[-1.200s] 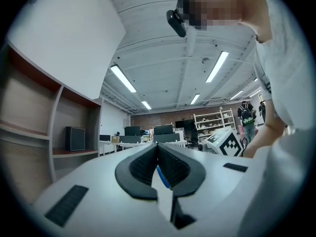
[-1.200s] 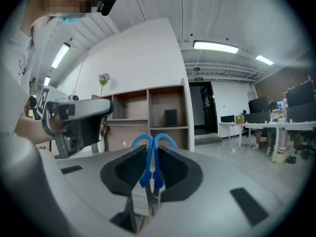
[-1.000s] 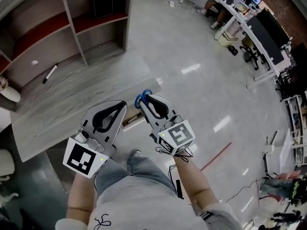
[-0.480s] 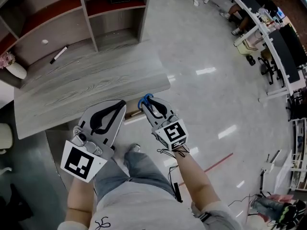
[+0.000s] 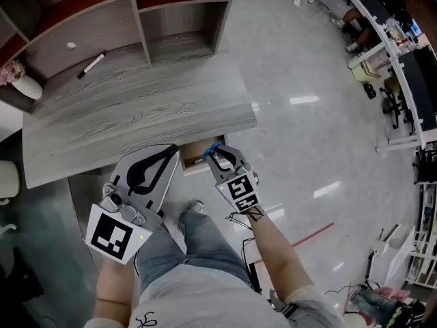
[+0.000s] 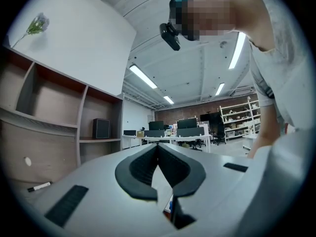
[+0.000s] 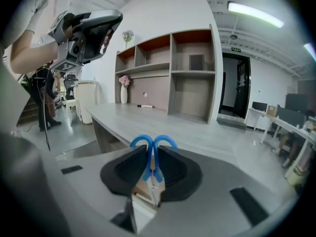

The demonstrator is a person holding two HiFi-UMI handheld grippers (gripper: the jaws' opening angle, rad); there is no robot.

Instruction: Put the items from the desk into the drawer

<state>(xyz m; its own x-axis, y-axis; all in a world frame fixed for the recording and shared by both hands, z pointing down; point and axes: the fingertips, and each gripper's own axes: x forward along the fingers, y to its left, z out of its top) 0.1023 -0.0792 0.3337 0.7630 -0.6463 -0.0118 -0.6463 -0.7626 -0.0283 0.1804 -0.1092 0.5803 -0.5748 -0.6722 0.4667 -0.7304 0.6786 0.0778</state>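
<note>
1. Left gripper [image 5: 172,150]: light grey shell, black ribbed pads [image 6: 140,172], cube [image 5: 113,232] bearing a black-and-white square marker.
2. Right gripper [image 5: 216,152]: same build; black cable [image 5: 242,217] behind its cube.
3. Clothing: grey short-sleeved shirt [image 5: 205,303], blue-grey jeans [image 5: 198,244].

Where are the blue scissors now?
In the head view's middle, the scissors are clamped in the right gripper, by the open drawer under the desk's front edge.

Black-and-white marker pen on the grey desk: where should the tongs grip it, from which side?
Probably mid-barrel of the black-and-white marker pen, coming down from above and closing across its width. It lies flat and diagonal on the grey wooden desk, bare surface either side; the wooden shelf unit behind crowds a level approach.
</note>
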